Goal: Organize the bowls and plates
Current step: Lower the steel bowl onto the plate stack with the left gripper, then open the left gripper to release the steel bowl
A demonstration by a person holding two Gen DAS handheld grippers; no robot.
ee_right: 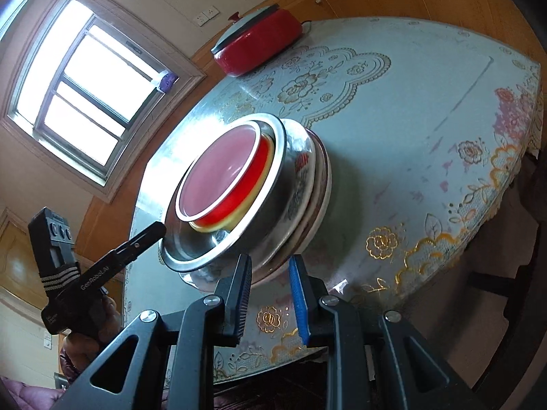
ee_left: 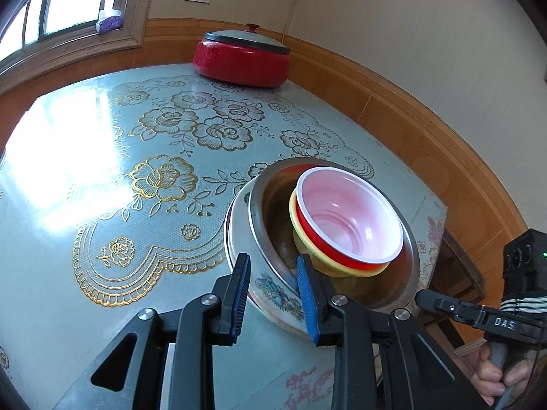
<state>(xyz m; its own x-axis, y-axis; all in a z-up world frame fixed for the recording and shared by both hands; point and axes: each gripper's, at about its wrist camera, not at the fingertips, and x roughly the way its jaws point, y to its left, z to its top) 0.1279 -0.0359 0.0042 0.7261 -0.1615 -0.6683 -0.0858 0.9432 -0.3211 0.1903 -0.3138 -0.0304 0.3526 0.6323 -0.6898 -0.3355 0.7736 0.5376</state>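
both claws gape level, left claw point(ee_left: 273, 294) straddling the steel bowl point(ee_left: 263, 218) rim.

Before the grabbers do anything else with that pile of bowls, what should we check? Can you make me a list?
1. Red bowl nested in yellow bowl: ok.
2. Both sit inside the steel bowl: ok.
3. Steel bowl rests on patterned plates: ok.
4. Left gripper straddles the steel rim, jaws open: ok.
5. Right gripper open at the plates' edge, touching or not: cannot tell.
6. Stack well in from the table edge: not ok, it looks near.
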